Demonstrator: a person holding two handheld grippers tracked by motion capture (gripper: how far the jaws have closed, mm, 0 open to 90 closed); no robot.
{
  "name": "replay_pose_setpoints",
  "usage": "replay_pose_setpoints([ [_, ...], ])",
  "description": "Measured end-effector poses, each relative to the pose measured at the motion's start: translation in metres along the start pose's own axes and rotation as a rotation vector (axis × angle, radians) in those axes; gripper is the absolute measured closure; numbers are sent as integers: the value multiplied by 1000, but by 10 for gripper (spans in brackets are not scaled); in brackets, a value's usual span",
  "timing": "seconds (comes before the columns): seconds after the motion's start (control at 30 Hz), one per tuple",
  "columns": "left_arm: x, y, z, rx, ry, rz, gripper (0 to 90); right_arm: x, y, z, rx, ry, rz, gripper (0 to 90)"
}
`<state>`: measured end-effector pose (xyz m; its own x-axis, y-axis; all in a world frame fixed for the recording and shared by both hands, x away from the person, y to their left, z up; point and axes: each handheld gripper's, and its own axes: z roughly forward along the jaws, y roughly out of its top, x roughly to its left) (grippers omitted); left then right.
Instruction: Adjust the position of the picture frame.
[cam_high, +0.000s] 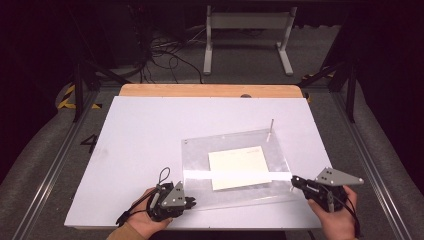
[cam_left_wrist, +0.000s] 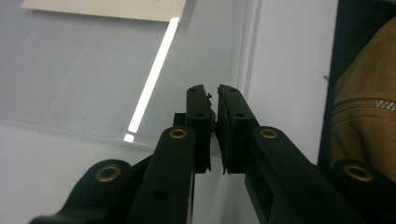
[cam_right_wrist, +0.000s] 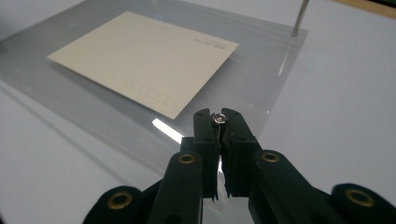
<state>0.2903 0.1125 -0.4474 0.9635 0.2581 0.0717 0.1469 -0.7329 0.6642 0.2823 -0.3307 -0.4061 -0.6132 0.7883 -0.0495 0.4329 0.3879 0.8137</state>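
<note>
Right gripper view: my right jaws (cam_right_wrist: 219, 120) are pinched on a small metal pin (cam_right_wrist: 218, 119) at the clear sheet's (cam_right_wrist: 261, 70) near right corner. My left jaws (cam_left_wrist: 213, 100) are closed empty over its near left edge. Farther off, a card (cam_right_wrist: 140, 60) lies on the sheet, on the worktop (cam_high: 145, 130).

Dark room, grey carpet (cam_high: 40, 165), white frame legs (cam_high: 247, 22), tangled cables (cam_high: 160, 55)

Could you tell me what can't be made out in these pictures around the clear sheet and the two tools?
- Right tool: shut on a small metal pin; its length is hidden between the jaws.
- Left tool: something tiny between its tips, too small and dark to identify.
- Card: print too small to read.
- Upright pin: how it is fixed at the clear sheet corner, too small.
</note>
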Motion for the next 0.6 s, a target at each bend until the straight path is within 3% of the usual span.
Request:
replay_pose_setpoints([
  [0.03,-1,1,1,-9,-6,5,837,0,0,0,0,0,0,849],
  [0.1,-2,4,3,-11,-10,10,837,-12,22,11,-4,-18,-26,849],
  [0.27,2,11,12,-25,-31,-4,838,-26,52,28,4,-48,-69,848],
  [0.4,4,19,20,-32,-24,-7,839,-42,68,49,11,-73,-57,847],
  [0.53,5,24,26,-23,-22,-5,841,-53,73,68,24,-85,-36,847],
  [0.57,8,27,28,-21,-36,-16,842,-60,75,85,43,-96,-25,847],
  [0.6,8,27,28,-21,-36,-16,843,-60,75,85,43,-96,-25,847],
])
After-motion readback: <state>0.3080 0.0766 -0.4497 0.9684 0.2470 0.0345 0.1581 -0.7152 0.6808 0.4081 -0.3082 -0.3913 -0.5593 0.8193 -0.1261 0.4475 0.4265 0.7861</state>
